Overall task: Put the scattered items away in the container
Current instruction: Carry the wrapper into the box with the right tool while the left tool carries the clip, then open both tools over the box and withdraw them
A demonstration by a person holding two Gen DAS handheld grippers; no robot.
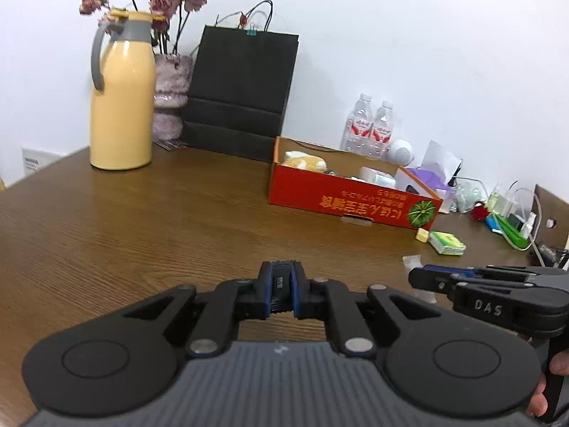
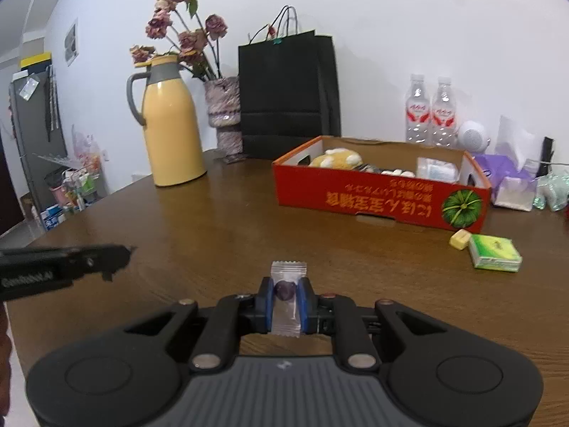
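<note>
both pairs of jaws are drawn in. on the right gripper [image 2: 286, 300] the blue-padded fingers [image 2: 270, 302] pinch a clear-wrapped candy with a dark purple centre [image 2: 285, 290], held over the brown wooden table [image 2: 213, 235]. the left gripper [image 1: 281, 295] has its jaws pressed together on nothing. ahead stands the open red cardboard box [image 2: 377, 203], with a plush toy and small packets already inside. just beside its front right corner lie a small pale yellow block [image 2: 461, 239] and a green tissue packet [image 2: 495, 252], touching each other.
</note>
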